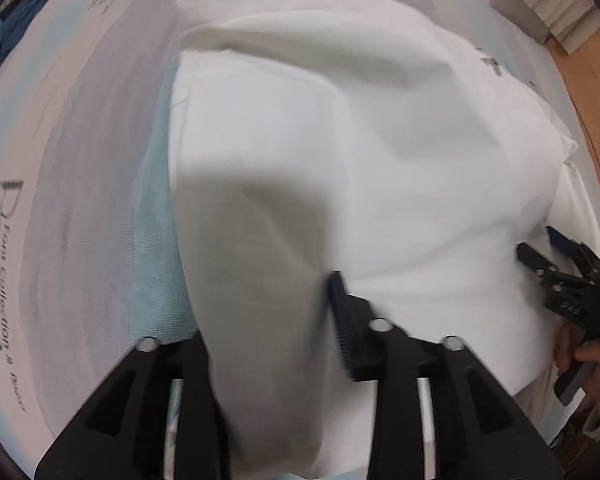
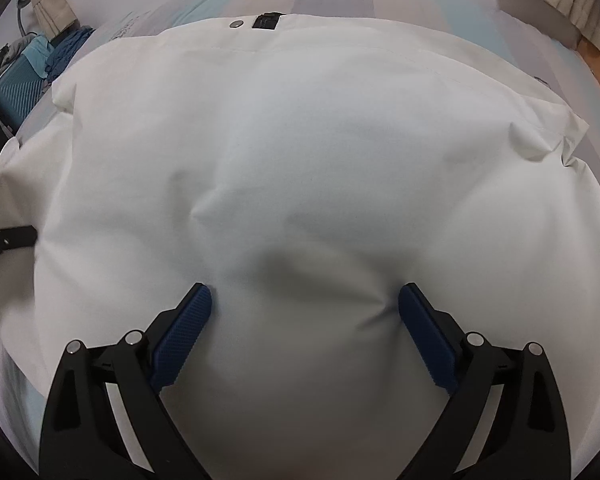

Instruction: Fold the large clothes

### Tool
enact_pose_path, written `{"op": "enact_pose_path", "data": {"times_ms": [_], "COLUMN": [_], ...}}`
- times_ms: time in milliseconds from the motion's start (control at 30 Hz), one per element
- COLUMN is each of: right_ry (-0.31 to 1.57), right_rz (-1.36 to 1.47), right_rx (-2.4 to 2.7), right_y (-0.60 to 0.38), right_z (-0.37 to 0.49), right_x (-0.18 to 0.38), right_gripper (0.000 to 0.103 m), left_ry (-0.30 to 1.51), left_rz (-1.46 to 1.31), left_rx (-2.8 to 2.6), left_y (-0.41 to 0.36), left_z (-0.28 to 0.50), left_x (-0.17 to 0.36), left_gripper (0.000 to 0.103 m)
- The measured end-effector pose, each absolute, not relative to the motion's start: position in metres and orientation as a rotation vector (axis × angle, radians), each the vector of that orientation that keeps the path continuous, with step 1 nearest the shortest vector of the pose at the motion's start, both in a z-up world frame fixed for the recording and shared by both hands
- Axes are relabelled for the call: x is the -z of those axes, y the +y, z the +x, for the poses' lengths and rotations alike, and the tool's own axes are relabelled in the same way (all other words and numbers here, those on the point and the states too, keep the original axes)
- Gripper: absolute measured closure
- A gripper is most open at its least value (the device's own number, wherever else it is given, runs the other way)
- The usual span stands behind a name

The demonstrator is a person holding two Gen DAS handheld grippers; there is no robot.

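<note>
garment: a large white garment [image 2: 300, 152] lies spread over a bed, filling most of both views; a metal snap [image 2: 235, 23] and a dark label [image 2: 269, 21] sit at its far edge in the right wrist view.
fold: in the left wrist view a flap of the white cloth drapes down between the fingers of the left tool, shaded grey at its lower part.
left tool [image 1: 284, 320]: pointing steeply down at the cloth; jaws partly apart, one blue pad [image 1: 342, 320] showing beside the flap, the other hidden behind the fabric. whether the pads press the cloth i cannot tell.
right tool [image 2: 305, 308]: jaws spread wide, both blue pads resting on the white fabric, which puckers slightly between them; nothing pinched.
bed cover [image 1: 100, 160]: pale lilac and light blue with dark printed lettering, showing left of the garment.
surroundings: a teal suitcase [image 2: 14, 88] and blue clothing beyond the bed's left side; wooden floor [image 1: 596, 92] at right.
</note>
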State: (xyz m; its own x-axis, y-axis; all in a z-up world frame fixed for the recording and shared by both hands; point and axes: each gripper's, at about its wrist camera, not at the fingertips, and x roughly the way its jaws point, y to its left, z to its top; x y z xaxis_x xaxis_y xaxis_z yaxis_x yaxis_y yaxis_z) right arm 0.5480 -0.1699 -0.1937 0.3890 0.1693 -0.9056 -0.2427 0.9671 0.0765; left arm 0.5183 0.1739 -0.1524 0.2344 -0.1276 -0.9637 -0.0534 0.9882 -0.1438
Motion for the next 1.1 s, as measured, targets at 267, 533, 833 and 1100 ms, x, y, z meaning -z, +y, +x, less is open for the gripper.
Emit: {"op": "enact_pose_path", "data": {"times_ms": [267,533,833,1100], "right_ry": [1.147,1.145,1.14,1.135], "right_rz": [-0.076,-0.074,-0.041,0.023], "right_rx": [-0.267,-0.265,-0.262,-0.286], "right_y": [-0.172,-0.174,-0.175,-0.193], "right_z": [0.546,0.544,0.543,0.542], "right_x": [0.196,0.196,0.197,0.187], "right_gripper": [0.011,0.011,0.011,0.013], "left_ry": [1.362,1.354,1.346,1.275], "left_rz": [-0.332,-0.335,-0.289,-0.237], "left_rx": [0.091,0.211,0.15,0.161], "left_y": [0.208,0.195,0.16,0.098], "left_z": [0.52,0.519,0.519,0.513], "left_x": [0.19,0.185,0.153,0.082], "left_gripper": [0.024,0.079,0.095,0.096]}}
